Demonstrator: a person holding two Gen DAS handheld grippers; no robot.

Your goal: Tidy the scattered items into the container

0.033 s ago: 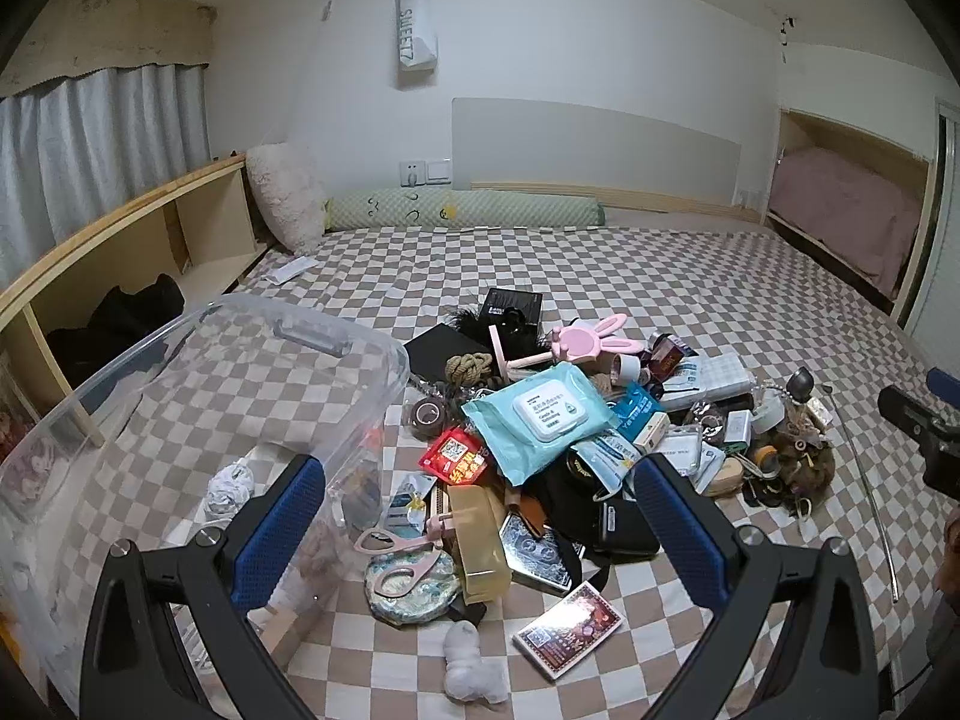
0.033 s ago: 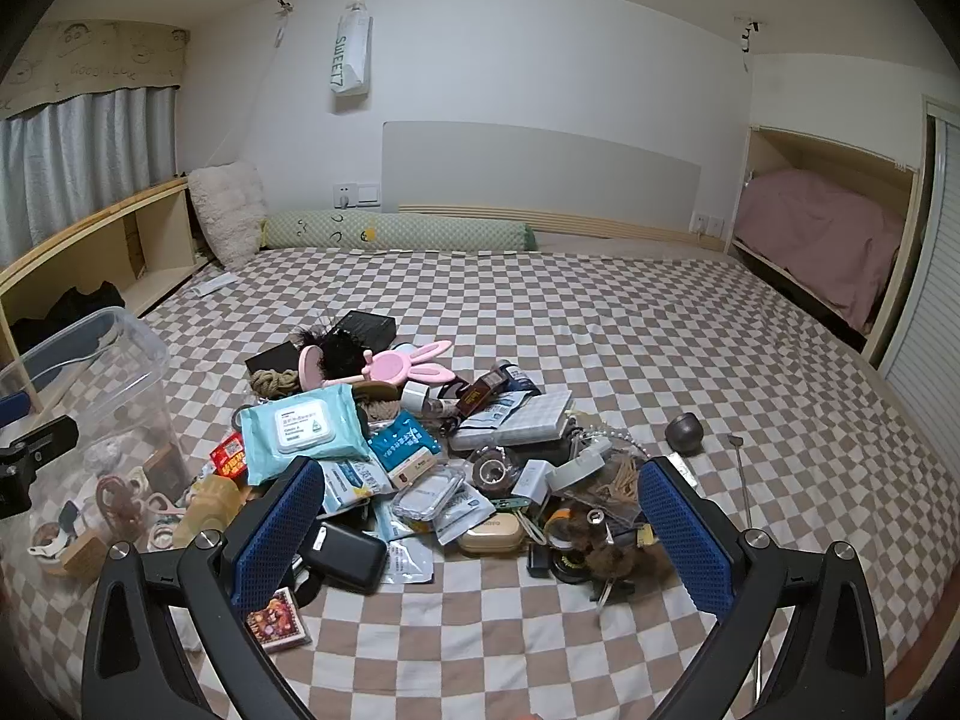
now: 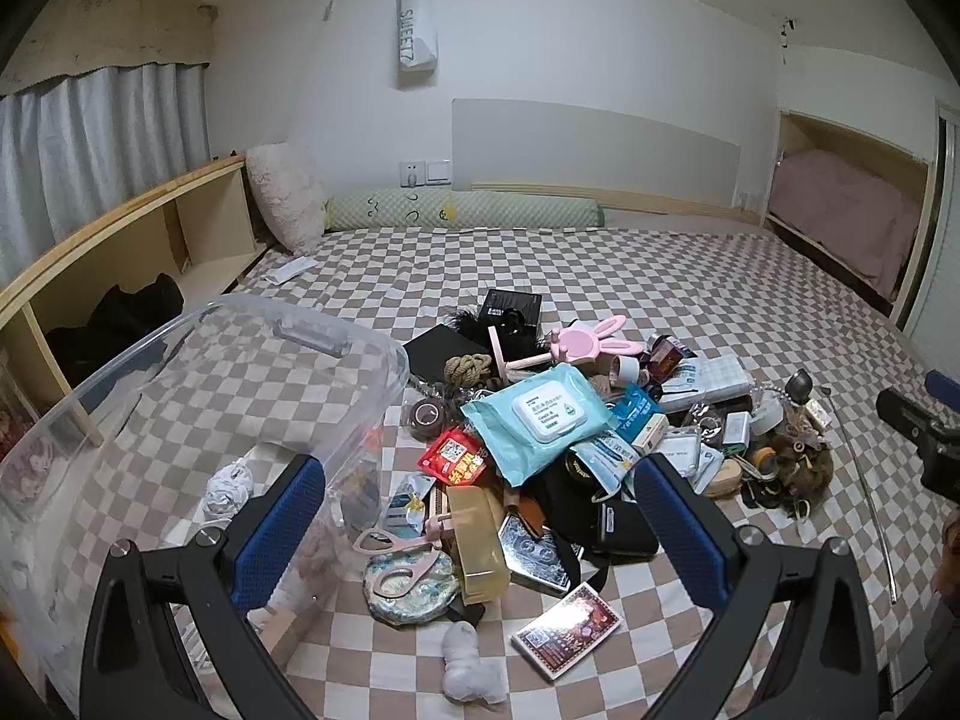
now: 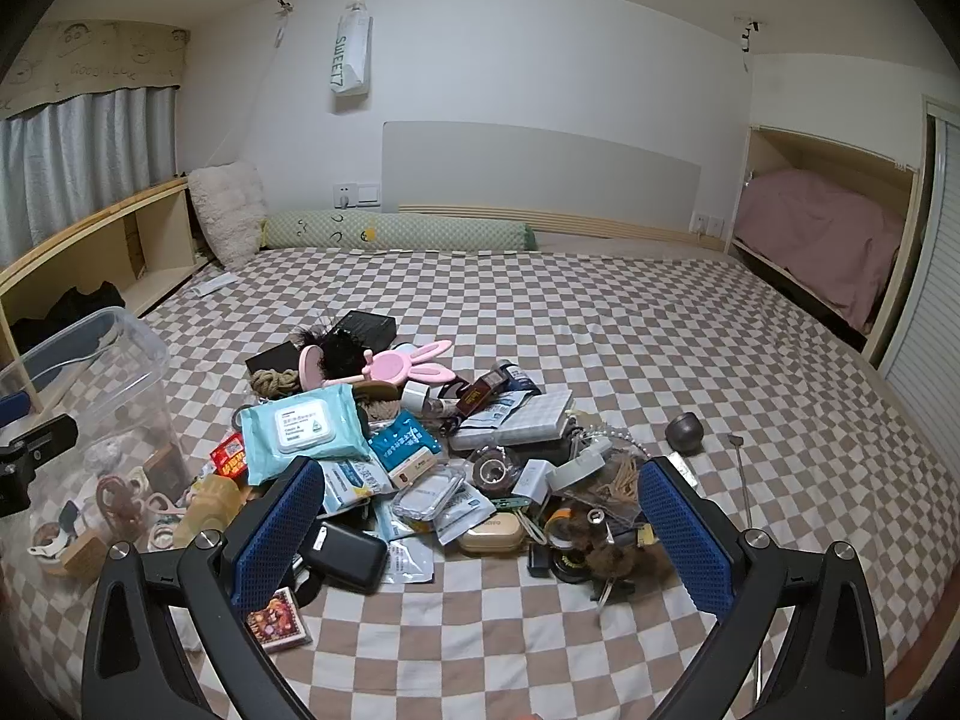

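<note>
- clear container (image 3: 198,396) at 9 o'clock of the pile (image 3: 576,450) on the checked bed (image 4: 600,324); a few small bits already sit in it, most of the clutter is outside; fits a tidy that's partway or one barely going
- left gripper (image 3: 480,516) spread wide, holding nothing, hovering over the pile's near-left edge; right gripper (image 4: 480,516) also spread and empty, over the pile's near side
- risk: pile is layered; pulling the wipes pack (image 3: 534,420) likely drags or flips the sachets below it
- risk: thin metal rod (image 4: 743,492) at 3 o'clock is flat on cloth; fingers may slip off or snag the sheet
- risk: round dark knob (image 4: 684,432) could roll away if nudged
- risk: container wall is thin; a bump at the rim could shove it
- writing: "SWEET7" on the hanging white bag (image 4: 348,60); wipes label too small to read
</note>
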